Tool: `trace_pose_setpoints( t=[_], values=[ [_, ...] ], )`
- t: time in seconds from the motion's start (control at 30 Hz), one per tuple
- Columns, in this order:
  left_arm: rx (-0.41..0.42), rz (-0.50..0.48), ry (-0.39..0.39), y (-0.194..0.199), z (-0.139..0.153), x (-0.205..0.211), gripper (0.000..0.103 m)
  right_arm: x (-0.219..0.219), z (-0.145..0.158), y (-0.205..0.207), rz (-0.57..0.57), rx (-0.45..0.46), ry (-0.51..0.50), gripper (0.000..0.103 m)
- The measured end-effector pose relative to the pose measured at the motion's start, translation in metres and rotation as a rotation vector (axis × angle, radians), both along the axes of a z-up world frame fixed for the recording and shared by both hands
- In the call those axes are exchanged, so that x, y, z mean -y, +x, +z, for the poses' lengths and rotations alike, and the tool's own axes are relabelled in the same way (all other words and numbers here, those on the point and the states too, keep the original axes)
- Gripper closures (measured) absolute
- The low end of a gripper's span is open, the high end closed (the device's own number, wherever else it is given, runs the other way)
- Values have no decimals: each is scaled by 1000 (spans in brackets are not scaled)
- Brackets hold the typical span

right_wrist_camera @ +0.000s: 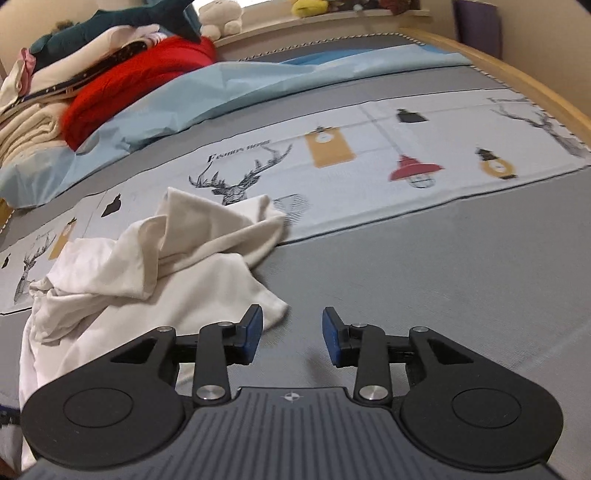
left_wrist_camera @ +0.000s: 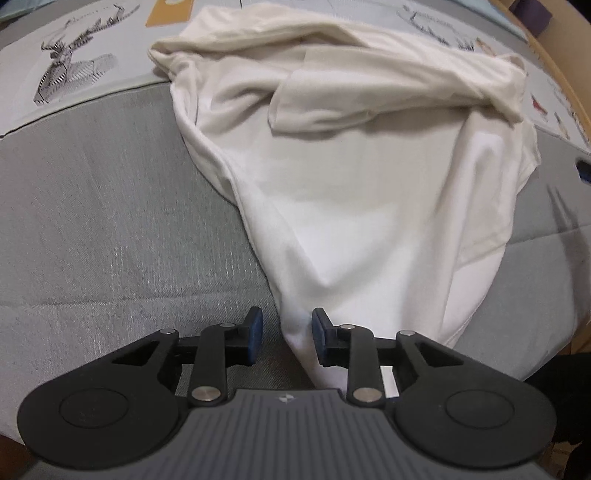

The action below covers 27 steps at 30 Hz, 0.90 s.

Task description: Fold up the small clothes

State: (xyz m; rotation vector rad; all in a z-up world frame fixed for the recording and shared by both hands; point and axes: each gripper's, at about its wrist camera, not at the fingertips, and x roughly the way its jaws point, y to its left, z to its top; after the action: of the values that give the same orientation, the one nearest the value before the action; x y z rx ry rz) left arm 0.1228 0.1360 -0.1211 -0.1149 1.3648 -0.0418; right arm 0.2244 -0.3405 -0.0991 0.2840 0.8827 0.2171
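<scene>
Grey bed cover (right_wrist_camera: pixel 424 266) is filling most of both views, with a pale printed strip (right_wrist_camera: pixel 369 173) of deer heads and lamps running across it. Beyond that strip, a light blue sheet (right_wrist_camera: pixel 221 88) is lying bunched, and a pile of clothes (right_wrist_camera: pixel 48 110) topped by a red knit (right_wrist_camera: pixel 140 74) is sitting at the far left of the right wrist view. Soft toys (right_wrist_camera: pixel 221 16) are lining a ledge behind.

White shirt (left_wrist_camera: pixel 351 184) is lying crumpled on the grey cover, its upper part reaching onto the printed strip. Its far portion is bunching into loose folds.

I am pointing my left gripper (left_wrist_camera: pixel 287 338) steeply down over the near corner of the shirt. Its jaws are standing partly open, with the narrow tip of cloth lying between them. The right pad (left_wrist_camera: pixel 318 332) seems to be brushing the cloth edge, though I cannot tell for certain; the left pad (left_wrist_camera: pixel 255 330) is standing clear of it over grey cover. Nothing is being gripped.

I am holding my right gripper (right_wrist_camera: pixel 292 332) partly open as well, empty, over bare grey cover. A loose corner (right_wrist_camera: pixel 273 310) of the shirt is lying just beside its left pad (right_wrist_camera: pixel 254 330); whether they touch is unclear.
</scene>
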Motion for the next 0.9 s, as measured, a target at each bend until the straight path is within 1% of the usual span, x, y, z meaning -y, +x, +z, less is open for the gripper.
trace_pose_setpoints(
  t=[0.1,0.17,0.2,0.23,0.3,0.4,0.47,0.5,0.53,0.6,0.63,0.7,0.83,0.9],
  values=[
    [-13,-14,-8,0,-2,-1,71,-21,-11,22,8,-6,5,66],
    [-20,-18,-15,0,-4,-3,71,-33,-18,35,11,-13,-2,64],
    [-25,-18,-19,1,-4,-5,71,-40,-23,42,15,-22,-10,58],
    [-29,-16,-21,1,-5,-7,71,-45,-28,49,19,-33,-18,49],
    [-36,-10,-27,2,-6,-10,71,-53,-39,60,38,-65,-26,46],
    [-41,-9,-33,4,-6,-14,71,-60,-48,68,66,-79,-27,46],
    [-41,-11,-37,5,-5,-15,72,-61,-46,68,100,-69,4,70],
    [-39,-12,-35,6,-4,-15,77,-61,-44,67,128,-70,34,99],
    [-35,-14,-33,7,-4,-15,80,-61,-40,63,149,-55,40,99],
    [-28,-20,-39,8,-3,-12,95,-58,-27,53,182,-11,42,100],
    [-23,-26,-39,8,-3,-10,97,-53,-23,49,185,-9,51,100],
    [-1,-41,-11,8,0,-4,102,-39,-14,38,182,-13,40,100],
    [61,-51,31,6,9,3,102,-7,-4,8,183,-47,-16,100],
    [92,-51,35,3,15,7,102,12,-1,-12,185,-65,-31,100]
  ],
)
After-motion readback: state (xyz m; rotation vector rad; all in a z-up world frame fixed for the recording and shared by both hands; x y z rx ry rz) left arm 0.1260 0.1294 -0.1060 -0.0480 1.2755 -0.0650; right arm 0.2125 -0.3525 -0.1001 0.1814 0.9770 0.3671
